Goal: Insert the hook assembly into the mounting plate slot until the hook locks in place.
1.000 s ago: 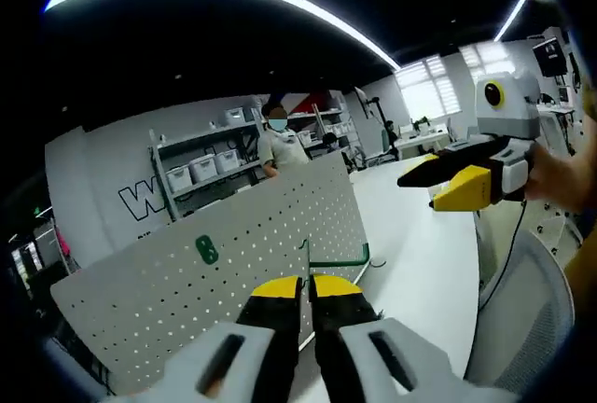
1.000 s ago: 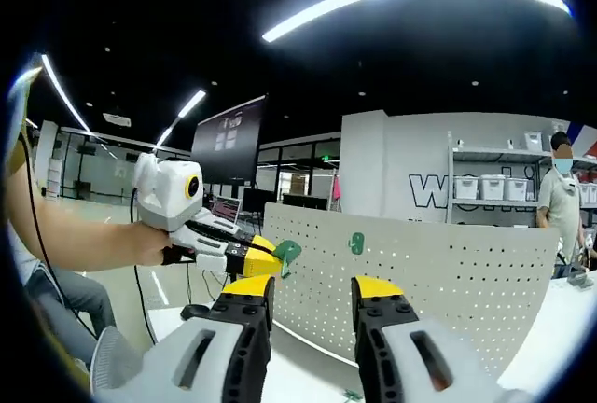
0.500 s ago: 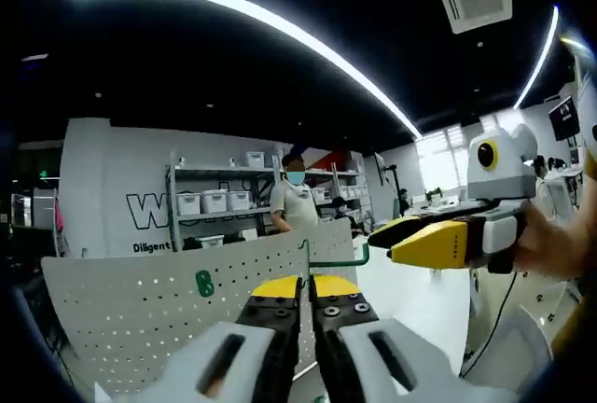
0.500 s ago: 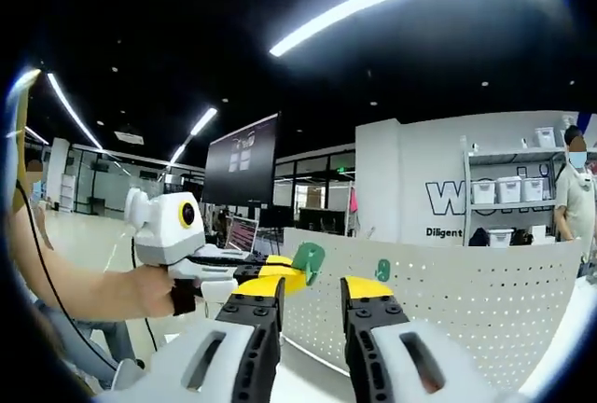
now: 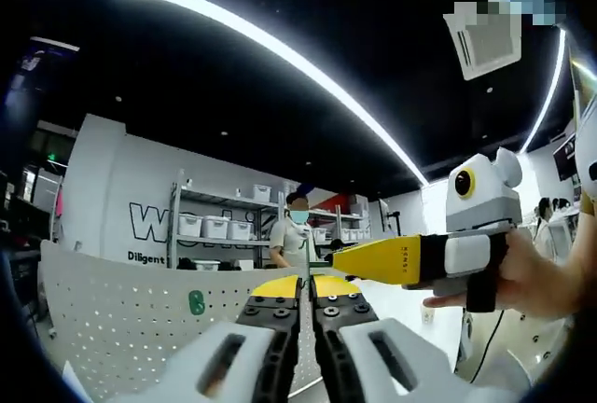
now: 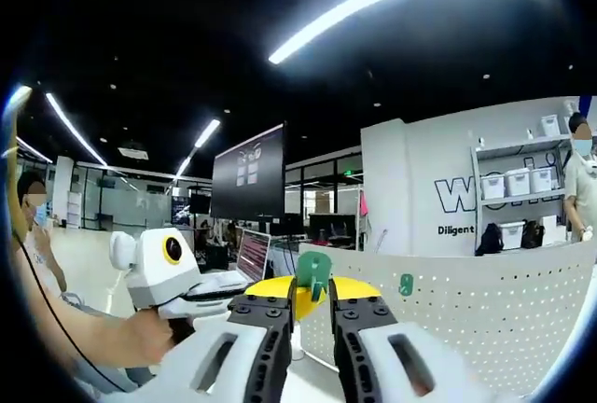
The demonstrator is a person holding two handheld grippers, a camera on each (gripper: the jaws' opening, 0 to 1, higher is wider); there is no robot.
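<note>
The white pegboard mounting plate [image 5: 103, 328] stands upright at the left, with one small green hook base [image 5: 195, 302] fixed on it. My left gripper [image 5: 306, 284] is shut on the green hook assembly, whose wire is almost hidden between its jaws. The right gripper [image 5: 340, 259] reaches in from the right and meets my left gripper's tips. In the right gripper view, the hook's green end piece [image 6: 313, 272] sits between the nearly closed jaws of my right gripper [image 6: 314, 289]. The left gripper [image 6: 266, 285] holds the hook from the left, in front of the pegboard [image 6: 476, 328].
A person [image 5: 297, 235] stands by shelves with white bins [image 5: 215, 226] behind the pegboard. A dark monitor [image 6: 250, 179] stands at the back. A hand [image 5: 522, 277] grips the right gripper's handle, and a forearm [image 6: 84, 342] holds the left one.
The right gripper's jaws have narrowed and closed around the hook's green end piece. Both grippers have come together tip to tip, and both views have tilted upward.
</note>
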